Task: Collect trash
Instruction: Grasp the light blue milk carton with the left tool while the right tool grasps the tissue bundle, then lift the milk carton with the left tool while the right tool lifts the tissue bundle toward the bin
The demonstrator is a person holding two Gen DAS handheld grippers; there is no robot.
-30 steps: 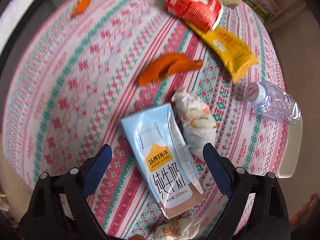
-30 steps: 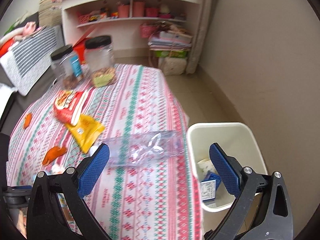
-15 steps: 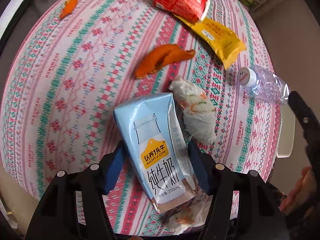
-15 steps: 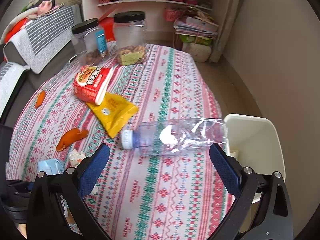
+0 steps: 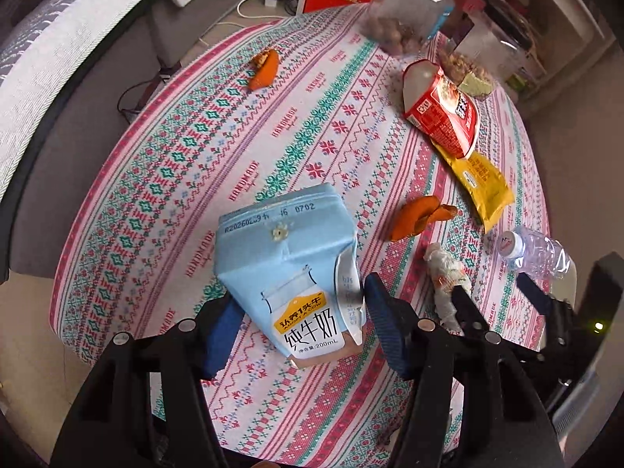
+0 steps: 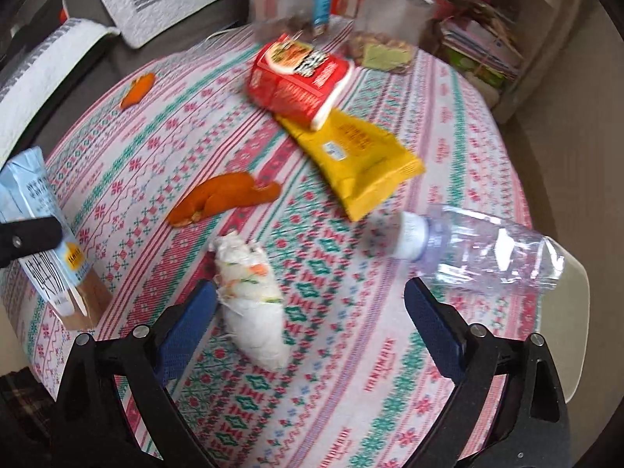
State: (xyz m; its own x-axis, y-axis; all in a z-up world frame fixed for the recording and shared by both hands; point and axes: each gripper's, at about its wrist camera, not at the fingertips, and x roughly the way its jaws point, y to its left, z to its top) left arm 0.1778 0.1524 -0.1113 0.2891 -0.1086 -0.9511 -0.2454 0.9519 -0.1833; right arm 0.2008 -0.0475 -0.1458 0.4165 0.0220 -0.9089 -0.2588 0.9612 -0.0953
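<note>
The left gripper (image 5: 300,319) clamps the pale blue 200 mL milk carton (image 5: 290,269) above the patterned tablecloth (image 5: 187,156); the right gripper (image 6: 310,321) hangs open by the crumpled white tissue (image 6: 249,296).

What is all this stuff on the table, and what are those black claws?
Milk carton: 1, light blue, held in the left claw.
Tissue wad: 1, white, near table edge.
Peel: 2, orange, one mid-table, one far side.
Red packet: 1, lying over the yellow one.
Yellow packet: 1, mid-table.
Bottle: 1, clear, on its side at the edge.
Jars: 2, clear, far end.
Bin: 1, cream, beside table.
Tablecloth: 1, pink-green pattern.
Left claw: black, blue pads, shut on carton.
Right claw: open above tissue.
</note>
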